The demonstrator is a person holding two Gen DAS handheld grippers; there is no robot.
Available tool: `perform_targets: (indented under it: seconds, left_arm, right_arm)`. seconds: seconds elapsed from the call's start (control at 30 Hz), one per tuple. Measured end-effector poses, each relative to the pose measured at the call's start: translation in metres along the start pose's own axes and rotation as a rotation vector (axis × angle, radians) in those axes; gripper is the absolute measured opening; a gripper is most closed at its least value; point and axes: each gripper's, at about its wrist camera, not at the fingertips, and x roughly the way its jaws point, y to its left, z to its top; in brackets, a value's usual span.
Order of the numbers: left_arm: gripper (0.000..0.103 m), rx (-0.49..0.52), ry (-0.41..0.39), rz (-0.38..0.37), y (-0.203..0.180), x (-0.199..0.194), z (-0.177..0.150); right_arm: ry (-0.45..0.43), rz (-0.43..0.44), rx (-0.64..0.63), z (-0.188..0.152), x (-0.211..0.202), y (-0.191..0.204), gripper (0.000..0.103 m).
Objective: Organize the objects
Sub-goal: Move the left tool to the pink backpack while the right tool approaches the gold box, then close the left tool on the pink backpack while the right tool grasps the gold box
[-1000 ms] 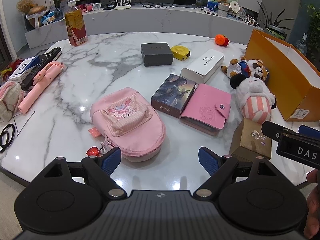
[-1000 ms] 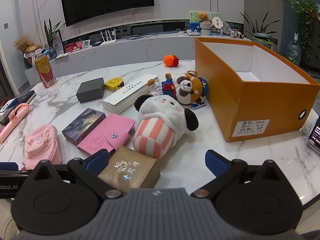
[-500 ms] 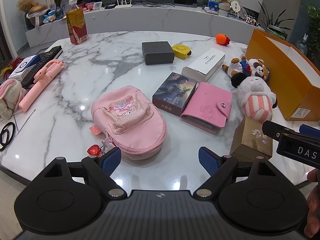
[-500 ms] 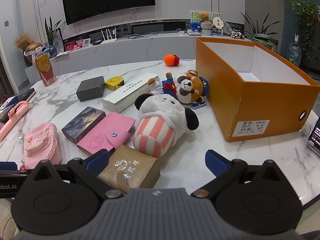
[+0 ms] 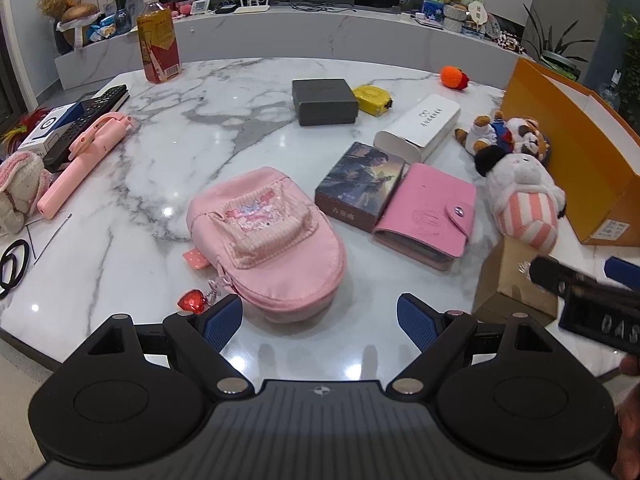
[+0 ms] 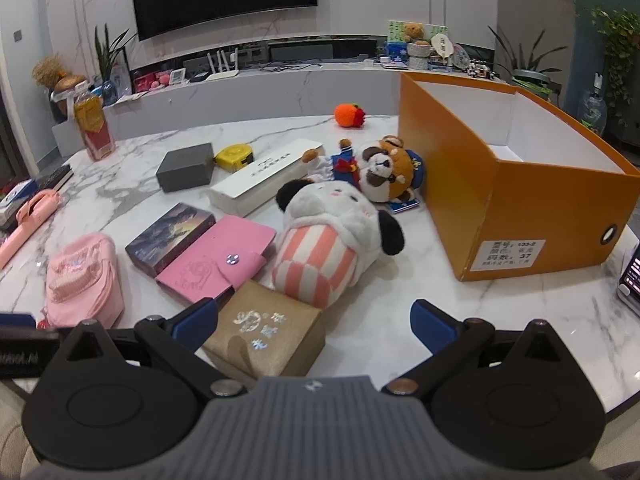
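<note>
An open orange box (image 6: 516, 196) stands at the right of the marble table (image 5: 192, 120). Before it lie a striped panda plush (image 6: 328, 236), a brown dog plush (image 6: 390, 172), a pink wallet (image 6: 218, 258), a picture box (image 6: 170, 232) and a tan gift box (image 6: 266, 330). My right gripper (image 6: 316, 320) is open, low over the tan gift box. My left gripper (image 5: 320, 314) is open just in front of a pink pouch (image 5: 268, 236). The right gripper's side (image 5: 588, 300) shows at the left wrist view's right edge.
Farther back sit a grey box (image 5: 324, 100), a yellow tape measure (image 5: 372, 98), a white case (image 5: 420, 126), an orange knitted toy (image 5: 454, 76) and a tea bottle (image 5: 158, 40). A pink selfie stick (image 5: 84, 156), remotes and a black hair tie (image 5: 14, 260) lie at the left. A phone (image 6: 632, 280) lies far right.
Both grippers have shifted slightly forward and upward over the table edge; the objects appear a little lower in view. Nothing was taken hold of or moved.
</note>
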Motion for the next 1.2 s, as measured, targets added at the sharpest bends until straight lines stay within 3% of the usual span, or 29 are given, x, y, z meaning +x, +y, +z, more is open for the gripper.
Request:
perform_targets:
  seconds: [0.6,0.97,1.2]
  left_arm:
    - [0.100,-0.076,-0.026,0.071,0.017,0.036,0.020]
    - [0.103,-0.038,-0.010,0.161,0.009,0.068,0.032]
    - [0.103,-0.107,-0.022,0.158,0.018,0.078,0.030]
  right_arm:
    - [0.123,0.080,0.005,-0.010,0.027,0.024,0.102]
    - [0.133,0.077,0.000,-0.010,0.040,0.033,0.102]
    - [0.120,0.047,-0.040,-0.010,0.046,0.042,0.097]
